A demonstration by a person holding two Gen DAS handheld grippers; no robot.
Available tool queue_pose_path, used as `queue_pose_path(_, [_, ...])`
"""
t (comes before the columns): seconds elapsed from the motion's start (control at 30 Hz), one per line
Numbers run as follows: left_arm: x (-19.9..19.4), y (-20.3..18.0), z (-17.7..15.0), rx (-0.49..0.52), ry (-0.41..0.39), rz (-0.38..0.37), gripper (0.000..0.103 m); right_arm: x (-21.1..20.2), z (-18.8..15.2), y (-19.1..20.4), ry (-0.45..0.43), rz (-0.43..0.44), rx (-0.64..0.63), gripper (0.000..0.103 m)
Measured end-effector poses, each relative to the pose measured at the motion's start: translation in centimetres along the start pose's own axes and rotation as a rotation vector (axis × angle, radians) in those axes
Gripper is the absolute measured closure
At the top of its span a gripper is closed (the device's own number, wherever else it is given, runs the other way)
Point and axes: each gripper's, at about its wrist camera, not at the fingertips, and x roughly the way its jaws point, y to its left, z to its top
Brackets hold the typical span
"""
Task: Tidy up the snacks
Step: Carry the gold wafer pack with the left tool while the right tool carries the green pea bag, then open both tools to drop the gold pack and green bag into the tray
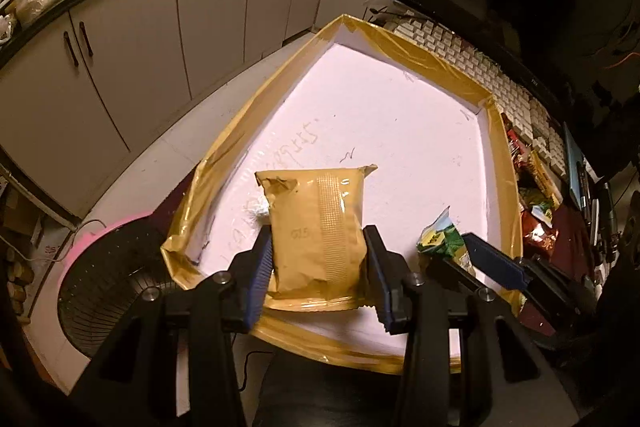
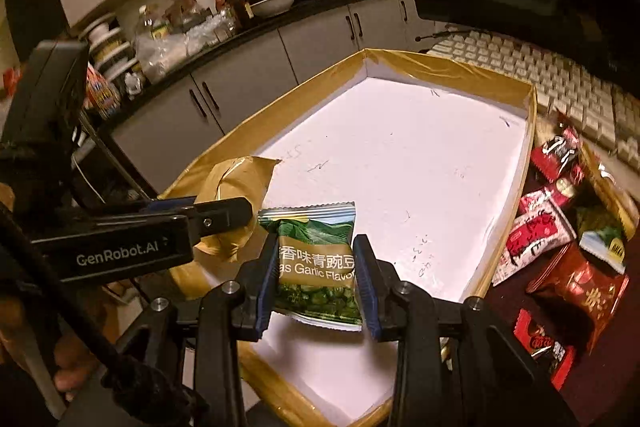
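My left gripper [image 1: 318, 247] is shut on a plain tan snack packet [image 1: 316, 223], held over the near left part of a shallow white tray [image 1: 400, 131] with tan taped walls. My right gripper [image 2: 316, 259] is shut on a green garlic-pea packet [image 2: 318, 267], held over the tray's near edge [image 2: 272, 379]. In the left wrist view the green packet [image 1: 440, 239] shows at the right with a blue finger of the right gripper beside it. In the right wrist view the tan packet [image 2: 236, 187] and the left gripper's black body sit at the left.
A pile of red and green snack packets [image 2: 560, 251] lies right of the tray on a dark cloth. A pale keyboard [image 2: 560, 83] and a dark monitor stand behind. Grey kitchen cabinets [image 1: 160, 39] and a cluttered counter run at the back; a pink fan [image 1: 108, 279] is low left.
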Motion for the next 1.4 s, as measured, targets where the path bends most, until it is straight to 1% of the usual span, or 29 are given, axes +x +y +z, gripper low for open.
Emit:
queue_pose_path(0.07, [0.3,-0.1,-0.1,0.003,0.009,0.007,0.057,0.1,0.0,0.2,0.002,-0.023,-0.017,0.066])
queue_pose_path(0.13, [0.5,0.0,-0.1,0.003,0.012,0.009,0.056,0.1,-0.1,0.3,0.0,-0.02,-0.022,0.065])
queue_pose_path(0.17, [0.6,0.0,-0.1,0.0,0.009,0.008,0.054,-0.1,-0.1,0.2,-0.005,-0.006,-0.014,0.065])
queue_pose_path(0.2, [0.5,0.1,0.0,-0.003,0.006,0.001,0.05,-0.1,-0.1,0.1,-0.01,0.009,-0.008,0.062])
queue_pose_path(0.23, [0.4,0.1,0.0,-0.002,0.0,-0.001,0.047,-0.2,-0.1,0.0,-0.016,0.027,-0.002,0.057])
queue_pose_path(0.27, [0.3,0.0,-0.1,-0.001,-0.005,0.003,0.041,-0.5,-0.1,-0.2,-0.02,0.053,0.012,0.055])
queue_pose_path(0.3, [0.1,0.0,-0.1,0.003,-0.013,0.006,0.038,-0.6,0.0,-0.3,-0.027,0.071,0.026,0.05])
queue_pose_path(0.33, [-0.3,-0.1,-0.1,0.005,-0.027,0.006,0.037,-1.1,-0.1,-0.6,-0.039,0.098,0.045,0.045])
queue_pose_path(0.4, [-1.0,-0.3,-0.1,0.004,-0.055,-0.009,0.033,-2.1,-0.2,-1.1,-0.061,0.147,0.08,0.04])
queue_pose_path(0.43, [-1.6,-0.6,-0.2,0.009,-0.079,-0.024,0.032,-2.8,-0.3,-1.4,-0.078,0.165,0.098,0.038])
queue_pose_path(0.47, [-2.2,-1.0,-0.3,0.015,-0.105,-0.041,0.028,-3.9,-0.5,-2.0,-0.106,0.184,0.118,0.036])
queue_pose_path(0.5, [-2.8,-1.4,-0.4,0.025,-0.128,-0.054,0.024,-4.7,-0.6,-2.3,-0.126,0.193,0.131,0.031])
queue_pose_path(0.53, [-3.4,-1.8,-0.5,0.037,-0.145,-0.063,0.023,-5.6,-0.9,-2.9,-0.148,0.201,0.148,0.028])
queue_pose_path(0.6, [-4.2,-2.9,-0.7,0.063,-0.169,-0.085,0.023,-7.6,-1.4,-4.5,-0.189,0.205,0.183,0.028])
queue_pose_path(0.67, [-5.1,-4.3,-0.9,0.086,-0.186,-0.136,0.022,-9.2,-2.0,-6.4,-0.217,0.189,0.214,0.028])
queue_pose_path(0.73, [-5.5,-5.6,-1.3,0.118,-0.179,-0.193,0.021,-10.4,-2.3,-8.3,-0.236,0.161,0.254,0.028])
queue_pose_path(0.83, [-5.6,-7.9,-2.0,0.166,-0.16,-0.226,0.021,-11.2,-3.0,-11.6,-0.233,0.085,0.337,0.028])
queue_pose_path(0.9, [-5.6,-9.0,-2.5,0.188,-0.152,-0.245,0.021,-11.0,-3.4,-13.7,-0.21,0.03,0.41,0.028])
queue_pose_path(0.97, [-5.6,-9.8,-3.0,0.214,-0.144,-0.252,0.021,-10.2,-3.7,-15.2,-0.176,-0.004,0.475,0.029])
queue_pose_path(1.0, [-5.7,-10.3,-3.2,0.222,-0.145,-0.249,0.021,-10.0,-3.9,-15.7,-0.164,-0.006,0.495,0.031])
queue_pose_path(1.13, [-5.8,-10.7,-3.9,0.237,-0.135,-0.26,0.021,-8.1,-3.8,-16.2,-0.096,-0.027,0.526,0.037])
queue_pose_path(1.17, [-5.8,-10.7,-4.0,0.237,-0.134,-0.263,0.021,-7.5,-3.7,-16.1,-0.083,-0.023,0.53,0.04])
queue_pose_path(1.2, [-5.8,-10.8,-4.1,0.238,-0.131,-0.265,0.021,-7.4,-4.0,-16.7,-0.076,-0.017,0.539,0.046])
queue_pose_path(1.27, [-5.8,-11.0,-4.4,0.244,-0.124,-0.27,0.021,-6.7,-4.2,-16.9,-0.052,-0.008,0.552,0.059])
queue_pose_path(1.3, [-5.8,-11.1,-4.4,0.246,-0.123,-0.272,0.021,-6.6,-4.4,-17.0,-0.05,0.009,0.563,0.069])
queue_pose_path(1.37, [-5.8,-11.3,-4.5,0.248,-0.118,-0.277,0.021,-7.2,-5.2,-16.8,-0.062,0.042,0.582,0.069])
queue_pose_path(1.4, [-5.7,-11.3,-4.6,0.25,-0.114,-0.279,0.021,-7.7,-5.5,-16.7,-0.076,0.044,0.59,0.07])
